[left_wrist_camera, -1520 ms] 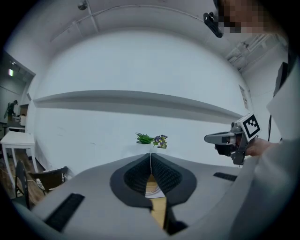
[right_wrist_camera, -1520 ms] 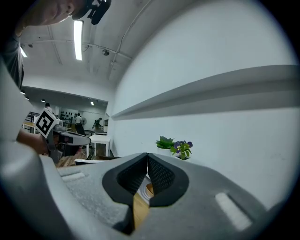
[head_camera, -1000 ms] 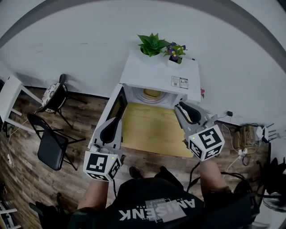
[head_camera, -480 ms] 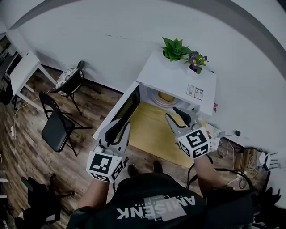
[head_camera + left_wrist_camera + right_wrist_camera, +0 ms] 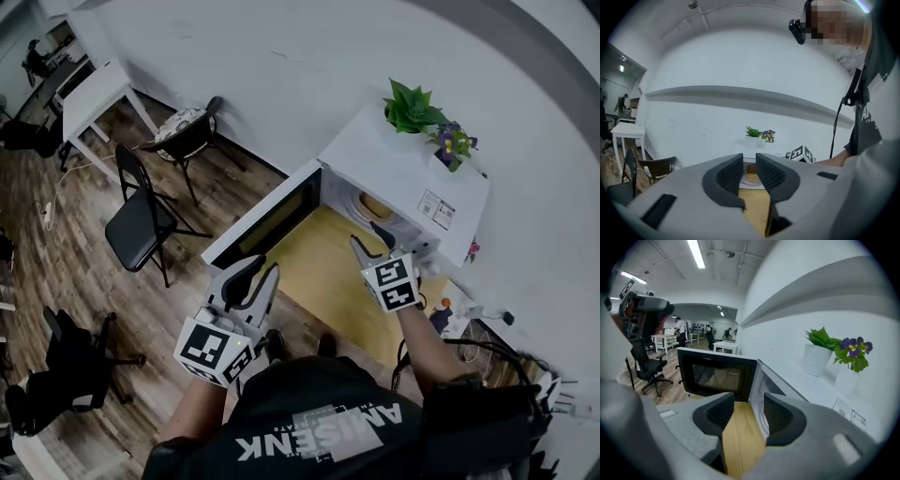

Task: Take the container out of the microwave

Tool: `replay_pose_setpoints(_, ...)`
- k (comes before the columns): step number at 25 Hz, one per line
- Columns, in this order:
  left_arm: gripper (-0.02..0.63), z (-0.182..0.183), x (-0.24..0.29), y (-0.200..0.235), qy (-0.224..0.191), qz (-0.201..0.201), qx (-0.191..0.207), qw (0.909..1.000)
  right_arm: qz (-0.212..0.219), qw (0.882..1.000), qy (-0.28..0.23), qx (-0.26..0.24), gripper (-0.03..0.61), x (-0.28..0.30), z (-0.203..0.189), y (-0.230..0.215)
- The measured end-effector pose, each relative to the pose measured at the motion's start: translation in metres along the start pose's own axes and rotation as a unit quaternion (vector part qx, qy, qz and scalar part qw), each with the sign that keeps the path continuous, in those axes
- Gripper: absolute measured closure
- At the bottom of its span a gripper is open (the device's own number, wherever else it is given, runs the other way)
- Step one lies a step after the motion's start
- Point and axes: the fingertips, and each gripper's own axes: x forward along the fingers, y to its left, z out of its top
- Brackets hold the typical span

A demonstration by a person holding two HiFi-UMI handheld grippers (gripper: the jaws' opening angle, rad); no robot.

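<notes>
A white microwave (image 5: 403, 173) stands on a wooden table (image 5: 323, 272) with its door (image 5: 267, 217) swung open to the left. Inside, a yellowish container (image 5: 373, 205) rests on the turntable. In the left gripper view the container (image 5: 751, 171) shows far off between the jaws. My right gripper (image 5: 370, 242) hovers just in front of the oven's opening. It is open and its jaws have just been opening, with nothing between them. My left gripper (image 5: 253, 279) hangs near the door's outer end, open and empty. The right gripper view shows the door (image 5: 717, 373) and only the cavity's edge (image 5: 764, 397).
Two potted plants (image 5: 412, 105) (image 5: 452, 142) sit on top of the microwave. A black folding chair (image 5: 141, 223), a second chair (image 5: 187, 131) and a white table (image 5: 94, 89) stand at the left. Cables (image 5: 487, 328) lie at the right.
The right gripper has dropped lower in front of the microwave's opening and its jaws have spread wider. The left gripper has shifted a little. The head view has swung, so the microwave sits further right.
</notes>
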Motion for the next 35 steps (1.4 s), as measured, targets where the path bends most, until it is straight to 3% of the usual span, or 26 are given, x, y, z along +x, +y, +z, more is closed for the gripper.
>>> replay_pose_setpoints(6, 0.548, 0.004, -0.012, 0.000, 0.003, 0.041, 0.001, 0.9992, 0.004, 1.000, 0.018, -0.012, 0.394, 0.045, -0.021, -0.016)
replay_pose_setpoints(11, 0.548, 0.000, -0.017, -0.001, 0.002, 0.067, 0.001, 0.9977, -0.003, 0.998, 0.061, -0.024, 0.394, 0.076, -0.046, -0.036)
replay_pose_setpoints(18, 0.548, 0.000, -0.020, 0.008, 0.009, 0.108, 0.001, 0.9941, -0.034, 0.993, 0.107, -0.043, 0.396, 0.116, -0.073, -0.066)
replay_pose_setpoints(24, 0.548, -0.003, -0.017, 0.013, 0.015, 0.118, -0.004, 0.9929, -0.058, 0.988, 0.135, -0.053, 0.396, 0.132, -0.090, -0.085)
replay_pose_setpoints(31, 0.548, -0.010, -0.021, 0.019, 0.024, 0.136, -0.007, 0.9904, -0.043, 0.981, 0.166, -0.095, 0.396, 0.147, -0.107, -0.085)
replay_pose_setpoints(35, 0.548, -0.013, -0.022, 0.020, 0.028, 0.137, -0.011, 0.9901, -0.042, 0.975, 0.179, -0.124, 0.427, 0.149, -0.112, -0.085)
